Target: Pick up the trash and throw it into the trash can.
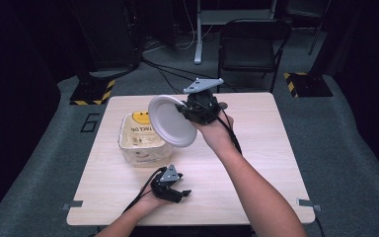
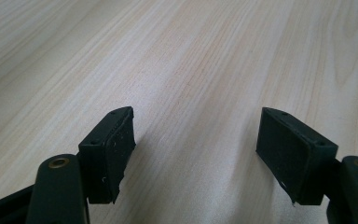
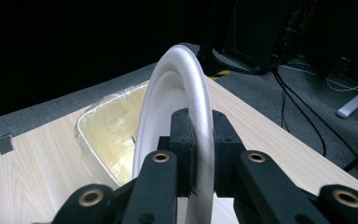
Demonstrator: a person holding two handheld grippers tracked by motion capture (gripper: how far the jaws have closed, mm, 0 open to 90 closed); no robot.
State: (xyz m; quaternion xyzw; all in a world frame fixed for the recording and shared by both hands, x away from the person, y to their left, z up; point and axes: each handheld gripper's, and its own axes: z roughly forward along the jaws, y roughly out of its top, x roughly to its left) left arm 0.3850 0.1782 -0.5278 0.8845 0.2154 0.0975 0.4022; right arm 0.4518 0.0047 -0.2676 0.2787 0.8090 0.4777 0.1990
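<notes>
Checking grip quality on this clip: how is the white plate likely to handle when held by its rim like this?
The plate looks like foam: probably light and easily dented. The right gripper pinches its rim alone, so it may flex or pivot. Over the bin, a slip seems harmless.

High view: fixed above near edge of table (image 1: 256,163), facing fwd and down, whole top seen. Left gripper view: very close, low over bare wood. Right gripper view: raised, looks across table toward far-left corner and floor; shares tabletop w/ high view.

Plate (image 3: 177,88): white foam, matt. Table (image 2: 205,60): pale wood-grain, smooth. Bin (image 1: 128,143) liner: glossy clear plastic (crinkled).
</notes>
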